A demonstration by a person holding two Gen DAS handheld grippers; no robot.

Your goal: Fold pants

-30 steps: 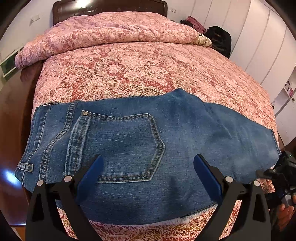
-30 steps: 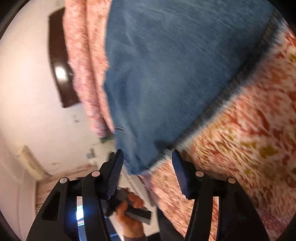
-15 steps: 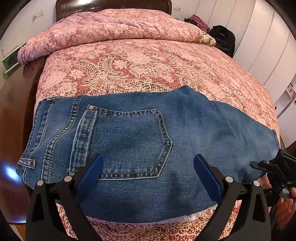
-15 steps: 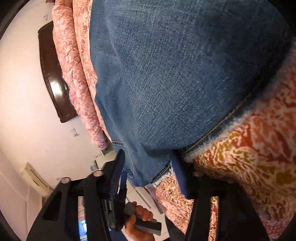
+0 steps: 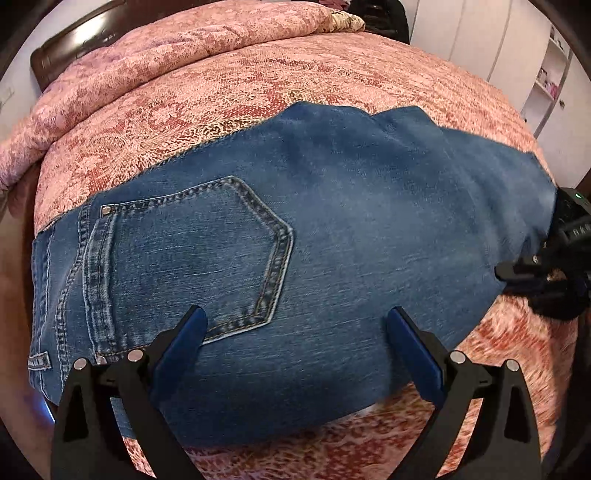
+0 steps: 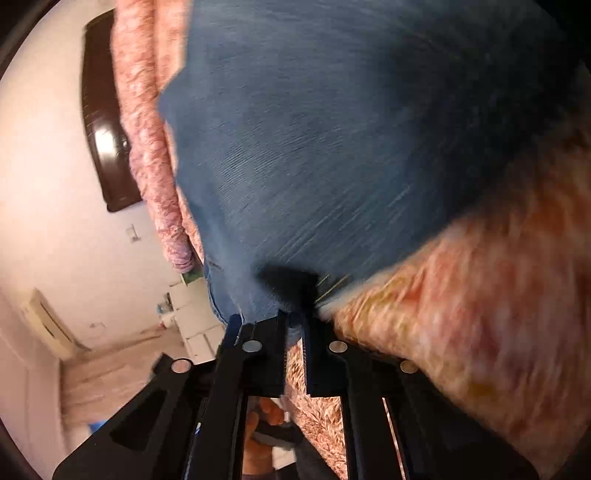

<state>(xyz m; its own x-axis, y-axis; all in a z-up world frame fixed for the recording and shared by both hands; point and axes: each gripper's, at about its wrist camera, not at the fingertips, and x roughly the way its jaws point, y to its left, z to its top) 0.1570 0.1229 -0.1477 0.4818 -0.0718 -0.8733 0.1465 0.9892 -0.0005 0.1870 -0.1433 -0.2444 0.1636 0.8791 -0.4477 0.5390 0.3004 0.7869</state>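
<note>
Blue jeans (image 5: 295,258) lie folded across the near part of the bed, back pocket (image 5: 199,251) up and waistband at the left. My left gripper (image 5: 295,343) is open and empty, its blue fingers spread just above the jeans' near edge. My right gripper (image 6: 293,325) is shut on the jeans' near hem corner (image 6: 266,306); it also shows at the right edge of the left wrist view (image 5: 546,273), at the jeans' right end. The right wrist view is blurred by motion.
A pink and red patterned bedspread (image 5: 258,92) covers the bed, with a rolled quilt (image 5: 166,55) and dark headboard (image 5: 70,40) at the far end. White wardrobes (image 5: 480,33) stand at the far right. The bed's near edge lies just below the jeans.
My right gripper has closed on the jeans' hem corner; it was open around it before. My left gripper has moved closer over the jeans and stays open.
</note>
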